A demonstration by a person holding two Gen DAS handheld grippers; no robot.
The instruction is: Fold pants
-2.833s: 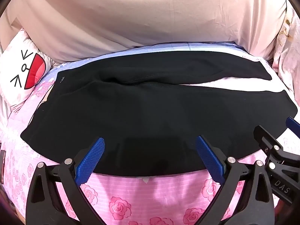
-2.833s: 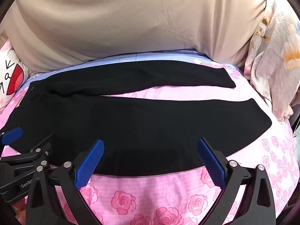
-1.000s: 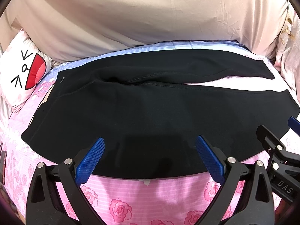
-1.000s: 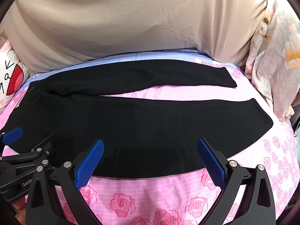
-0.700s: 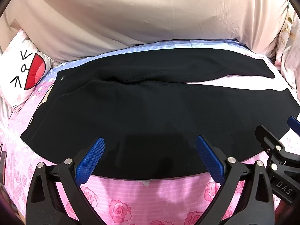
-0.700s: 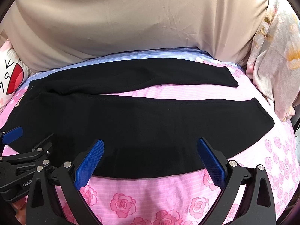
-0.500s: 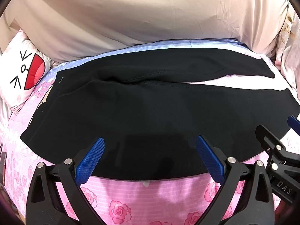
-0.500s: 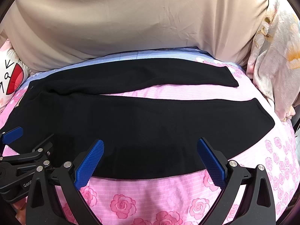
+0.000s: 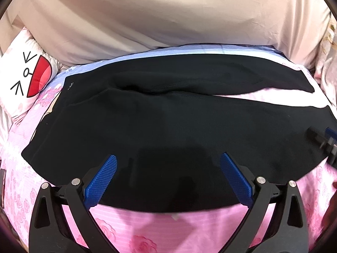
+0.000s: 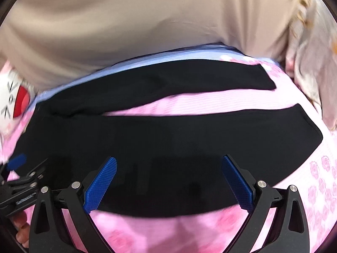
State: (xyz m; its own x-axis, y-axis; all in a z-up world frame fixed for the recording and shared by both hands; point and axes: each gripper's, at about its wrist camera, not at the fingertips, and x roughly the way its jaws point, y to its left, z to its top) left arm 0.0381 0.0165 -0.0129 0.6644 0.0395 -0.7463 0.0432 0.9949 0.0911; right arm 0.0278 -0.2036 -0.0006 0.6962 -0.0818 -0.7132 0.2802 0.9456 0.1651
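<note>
on the pink bedsheet [image 9: 189,227] the black pants [image 9: 168,130] lie flat, waist toward 9 o'clock and both legs running toward 3 o'clock, with a strip of sheet showing between the legs on the right. we hold both grippers over the near hem at 6 o'clock: the left gripper [image 9: 168,181] has its blue pads wide apart and holds nothing, and the right gripper [image 10: 168,181] is likewise spread and empty.

we judge the fold has not started. the main risk is a shallow bite: if the pads close on the top layer only, the near leg would peel open and not lift whole. they could also pinch the sheet beneath and drag it up with the hem. the two grippers sit close together, so uneven lifting could skew the leg or make them collide. the right view is blurred, so edges there are hard to judge.

the pillow [image 9: 23,80] at 9 o'clock carries a cartoon face, no words. small print on the left gripper's body, seen from the right view, is unreadable.
</note>
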